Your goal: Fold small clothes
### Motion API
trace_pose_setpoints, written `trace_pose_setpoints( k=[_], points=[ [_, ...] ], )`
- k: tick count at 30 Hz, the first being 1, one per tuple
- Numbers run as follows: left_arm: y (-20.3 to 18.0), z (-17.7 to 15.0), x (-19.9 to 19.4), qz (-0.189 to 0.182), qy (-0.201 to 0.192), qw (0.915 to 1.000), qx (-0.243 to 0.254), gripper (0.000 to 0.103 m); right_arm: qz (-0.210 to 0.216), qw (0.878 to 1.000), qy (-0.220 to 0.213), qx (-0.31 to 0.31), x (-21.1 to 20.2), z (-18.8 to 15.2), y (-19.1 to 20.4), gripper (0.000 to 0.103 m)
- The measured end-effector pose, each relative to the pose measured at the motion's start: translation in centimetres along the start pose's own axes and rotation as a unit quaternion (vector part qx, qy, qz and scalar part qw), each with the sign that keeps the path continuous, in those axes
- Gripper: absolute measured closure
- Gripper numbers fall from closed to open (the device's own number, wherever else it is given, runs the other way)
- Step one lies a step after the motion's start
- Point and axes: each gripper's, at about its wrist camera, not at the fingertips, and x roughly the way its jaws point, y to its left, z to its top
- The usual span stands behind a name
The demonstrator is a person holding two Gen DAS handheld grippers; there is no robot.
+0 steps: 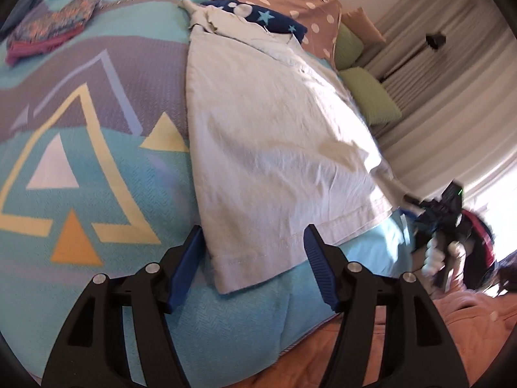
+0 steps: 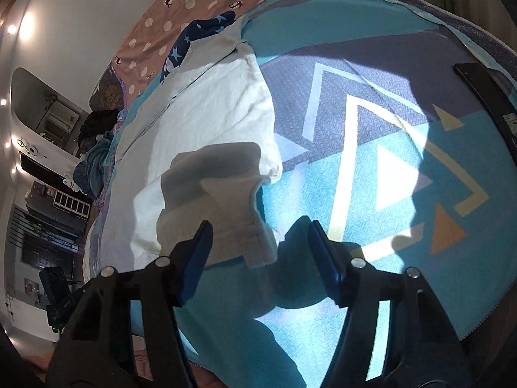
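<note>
From my left wrist, my left gripper (image 1: 255,255) stands open astride the near hem corner of the white T-shirt (image 1: 274,135) lying centre frame on the patterned bedspread (image 1: 97,129); I judge a pinch comes next. From my right wrist, my right gripper (image 2: 258,252) gapes, empty, over the shirt's folded sleeve (image 2: 219,200), lower centre, unseen from the left.

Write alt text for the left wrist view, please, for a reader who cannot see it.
The open left gripper straddles the near hem corner of a pale garment lying flat on a turquoise patterned bedspread. Folded colourful clothes lie far left.
</note>
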Motion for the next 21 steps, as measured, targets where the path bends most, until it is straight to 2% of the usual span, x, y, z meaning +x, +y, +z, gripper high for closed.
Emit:
trace_pose_setpoints(
  k=[2, 3, 4, 5, 6, 8, 10, 13, 15, 18, 20, 21],
  points=[
    [0.7, 0.2, 0.0, -0.019, -0.006, 0.9995, -0.024, 0.044, 0.017, 1.0, 0.005, 0.011, 0.0, 0.4, -0.2, 0.042],
    [1.1, 0.4, 0.1, -0.028, -0.009, 0.9988, -0.038, 0.051, 0.018, 1.0, 0.008, 0.013, 0.1, 0.6, -0.3, 0.044],
    [1.3, 0.5, 0.2, -0.031, -0.01, 0.9985, -0.045, 0.071, 0.017, 1.0, 0.01, 0.011, 0.2, 0.7, -0.2, 0.054],
    [1.5, 0.6, 0.3, -0.032, -0.011, 0.9982, -0.049, 0.085, 0.019, 1.0, 0.015, 0.01, 0.4, 0.7, -0.1, 0.065],
    [1.6, 0.7, 0.5, -0.035, -0.012, 0.9977, -0.056, 0.099, 0.026, 0.999, 0.025, 0.014, 0.6, 0.8, -0.1, 0.091],
    [1.4, 1.0, 0.0, -0.032, -0.034, 0.9973, -0.056, 0.1, 0.061, 0.997, 0.025, 0.031, -0.2, 1.1, -0.2, 0.093],
    [0.0, 1.5, -1.7, -0.025, -0.073, 0.9966, -0.028, 0.1, 0.097, 0.995, -0.006, 0.027, -2.8, 1.9, 0.5, 0.094],
    [-1.4, 2.7, -5.2, -0.035, -0.131, 0.9907, -0.008, 0.102, 0.128, 0.991, -0.037, 0.014, -6.2, 2.8, 1.5, 0.094],
    [-1.8, 3.4, -7.4, -0.047, -0.157, 0.9864, -0.004, 0.103, 0.126, 0.991, -0.055, -0.001, -8.1, 3.0, 2.5, 0.097],
    [-1.9, 3.6, -8.9, -0.058, -0.175, 0.9829, -0.002, 0.103, 0.119, 0.991, -0.059, -0.015, -8.7, 2.7, 3.2, 0.097],
    [-1.9, 3.5, -8.7, -0.058, -0.171, 0.9836, 0.0, 0.103, 0.083, 0.995, -0.054, -0.027, -7.9, 2.3, 3.4, 0.097],
    [-1.8, 3.3, -8.0, -0.051, -0.155, 0.9867, 0.0, 0.103, 0.067, 0.996, -0.046, -0.027, -7.1, 2.0, 3.1, 0.097]
  ],
)
